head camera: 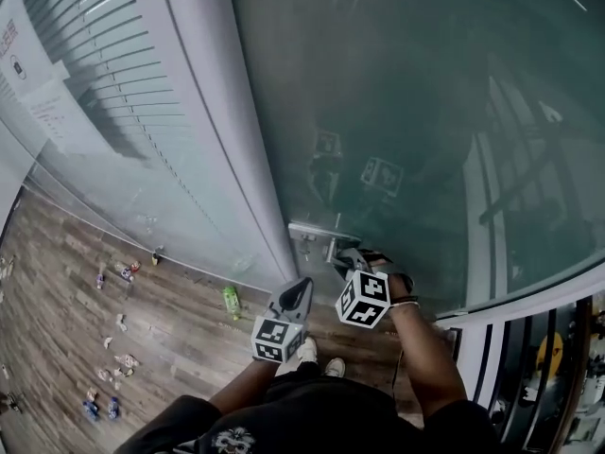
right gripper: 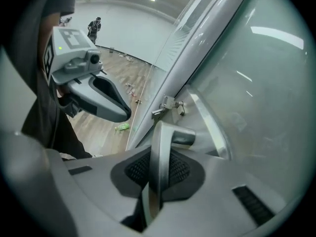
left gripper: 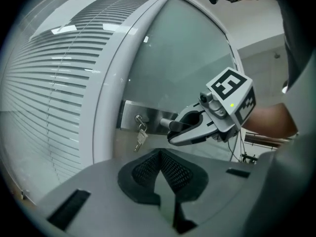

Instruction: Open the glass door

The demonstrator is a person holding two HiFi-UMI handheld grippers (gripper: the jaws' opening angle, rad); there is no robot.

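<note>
Beside a white frame stands the green-tinted glass door, with one steel lever handle on a plate and one key hanging at the lock. The right hand-held gripper tilts down, clamped on the handle. The left hand-held gripper hangs near it, roughly level, its jaws together and empty.

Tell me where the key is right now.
In the left gripper view, the key hangs from the metal lock plate, just left of the door handle.
</note>
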